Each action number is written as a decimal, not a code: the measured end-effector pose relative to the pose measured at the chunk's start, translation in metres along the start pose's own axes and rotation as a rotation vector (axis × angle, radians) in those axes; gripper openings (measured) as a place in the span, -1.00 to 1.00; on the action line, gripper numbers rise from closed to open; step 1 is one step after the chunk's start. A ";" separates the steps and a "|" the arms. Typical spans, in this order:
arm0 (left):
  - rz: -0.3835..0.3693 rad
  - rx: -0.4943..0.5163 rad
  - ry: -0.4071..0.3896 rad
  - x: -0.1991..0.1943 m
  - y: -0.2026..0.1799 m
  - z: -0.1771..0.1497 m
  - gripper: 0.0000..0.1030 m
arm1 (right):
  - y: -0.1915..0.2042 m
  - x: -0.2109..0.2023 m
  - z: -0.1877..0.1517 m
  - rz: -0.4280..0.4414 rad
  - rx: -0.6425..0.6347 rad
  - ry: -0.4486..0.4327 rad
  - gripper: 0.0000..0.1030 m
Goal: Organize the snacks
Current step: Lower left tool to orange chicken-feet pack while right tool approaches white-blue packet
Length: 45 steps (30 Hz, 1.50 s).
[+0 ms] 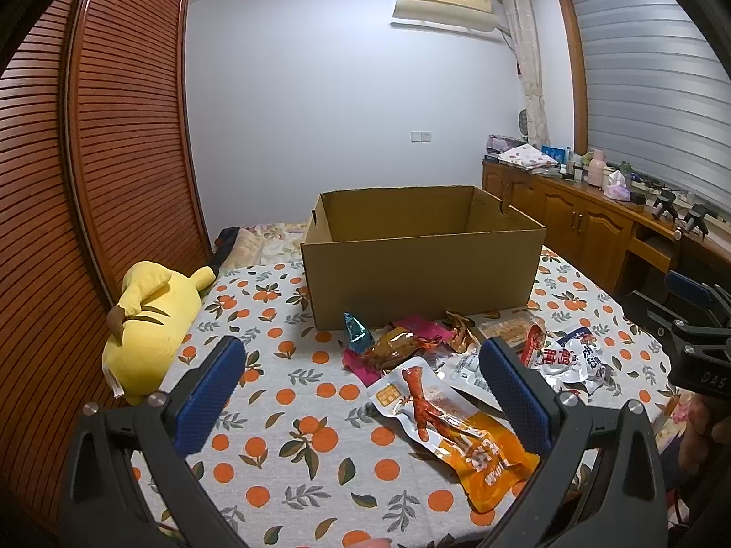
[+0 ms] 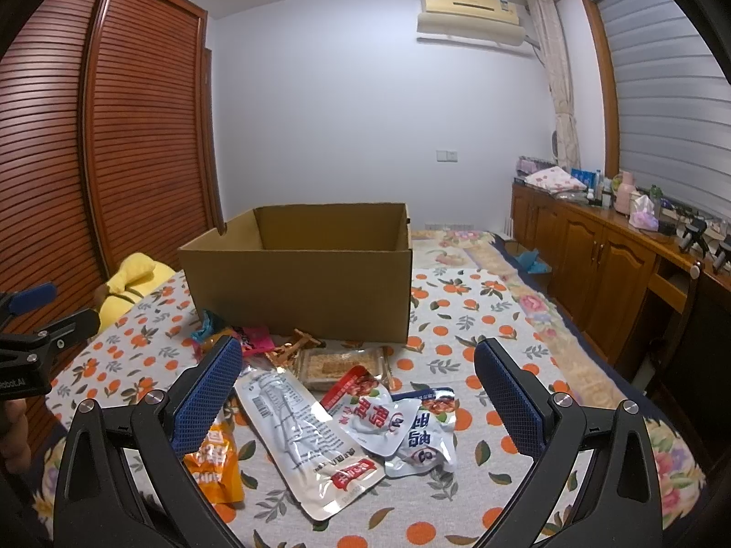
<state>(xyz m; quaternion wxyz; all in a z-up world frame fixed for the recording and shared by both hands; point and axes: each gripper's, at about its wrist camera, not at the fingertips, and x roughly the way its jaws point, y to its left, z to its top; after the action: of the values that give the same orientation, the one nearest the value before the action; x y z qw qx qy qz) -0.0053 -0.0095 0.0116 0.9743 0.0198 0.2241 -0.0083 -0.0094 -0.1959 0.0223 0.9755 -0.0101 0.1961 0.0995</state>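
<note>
Left gripper (image 1: 361, 383) was wide apart, empty, hovering over the orange-print bedspread (image 1: 292, 456). Right gripper (image 2: 358, 383) also spread wide, holding nothing. Nearest below them lay an orange chicken-foot packet (image 1: 438, 415) and a long clear pouch (image 2: 301, 429), with two white-and-red packets (image 2: 402, 415) just beside the pouch. Behind those, a cracker pack (image 2: 340, 363), a pink packet (image 1: 420, 326) and a teal wrapper (image 1: 356, 331) sat in a loose pile against the cardboard box (image 1: 420, 269), open-topped. A yellow plush (image 1: 146, 324) lay left of the box.
</note>
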 end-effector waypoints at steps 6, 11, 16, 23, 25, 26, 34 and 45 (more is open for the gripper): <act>-0.017 0.002 0.025 0.006 -0.001 -0.006 1.00 | 0.002 -0.001 -0.001 0.004 -0.002 0.007 1.00; -0.055 -0.004 0.101 0.029 -0.001 -0.019 1.00 | 0.000 0.007 -0.006 0.025 -0.003 0.042 1.00; -0.081 0.000 0.166 0.049 -0.006 -0.033 0.99 | -0.010 0.019 -0.018 0.051 -0.007 0.100 1.00; -0.115 -0.023 0.250 0.074 -0.009 -0.043 0.97 | -0.025 0.031 -0.030 0.073 -0.040 0.164 0.95; -0.121 -0.025 0.267 0.080 -0.010 -0.045 0.97 | -0.030 0.034 -0.033 0.076 -0.043 0.182 0.91; -0.124 -0.026 0.275 0.083 -0.011 -0.045 0.97 | -0.033 0.035 -0.034 0.076 -0.044 0.191 0.89; -0.164 -0.041 0.343 0.108 -0.021 -0.048 0.97 | -0.057 0.060 -0.047 0.071 -0.060 0.296 0.65; -0.186 -0.055 0.412 0.129 -0.032 -0.054 0.97 | -0.080 0.103 -0.060 0.093 -0.032 0.433 0.47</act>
<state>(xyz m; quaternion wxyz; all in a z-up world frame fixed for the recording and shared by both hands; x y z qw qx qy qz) 0.0861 -0.0400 -0.0939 0.9032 -0.0262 0.4193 -0.0878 0.0763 -0.2579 -0.0735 0.9046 -0.0376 0.3998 0.1430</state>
